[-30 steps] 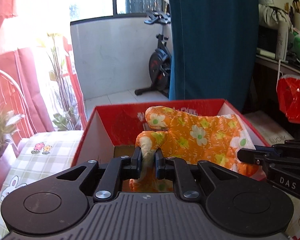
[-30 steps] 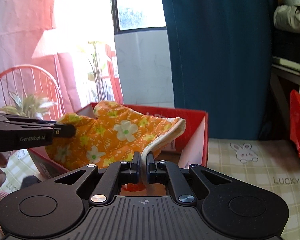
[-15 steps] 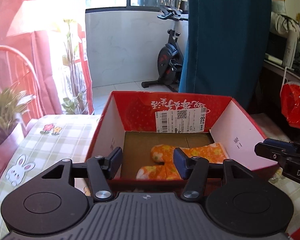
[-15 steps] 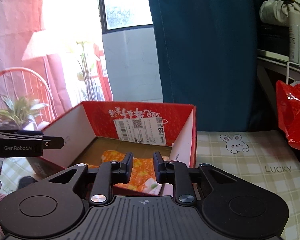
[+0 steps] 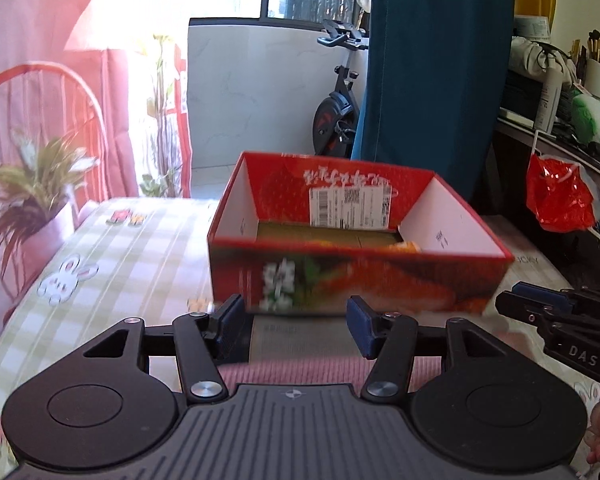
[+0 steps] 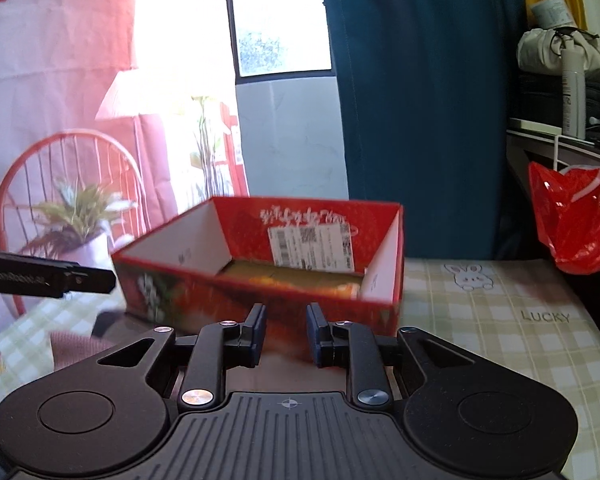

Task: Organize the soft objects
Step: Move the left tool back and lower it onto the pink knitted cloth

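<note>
The red cardboard box point(image 5: 356, 280) stands on the checked tablecloth, also in the right wrist view point(image 6: 260, 292). The orange flowered cloth point(image 5: 408, 246) lies on its floor, mostly hidden by the front wall; a strip shows in the right wrist view point(image 6: 340, 288). My left gripper point(image 5: 294, 326) is open and empty, pulled back in front of the box. My right gripper point(image 6: 286, 334) is open and empty, near the box's front right corner. A pink knitted item point(image 5: 292, 374) lies under the left gripper.
A potted plant point(image 5: 32, 200) stands at the table's left edge by a red wire chair point(image 6: 72, 176). A red plastic bag point(image 5: 560, 200) hangs at the right under cluttered shelves. A blue curtain point(image 6: 420, 100) hangs behind the box.
Both grippers let go of the orange cloth, which dropped into the box. Both then opened wider and drew back from the box toward the table's near side.
</note>
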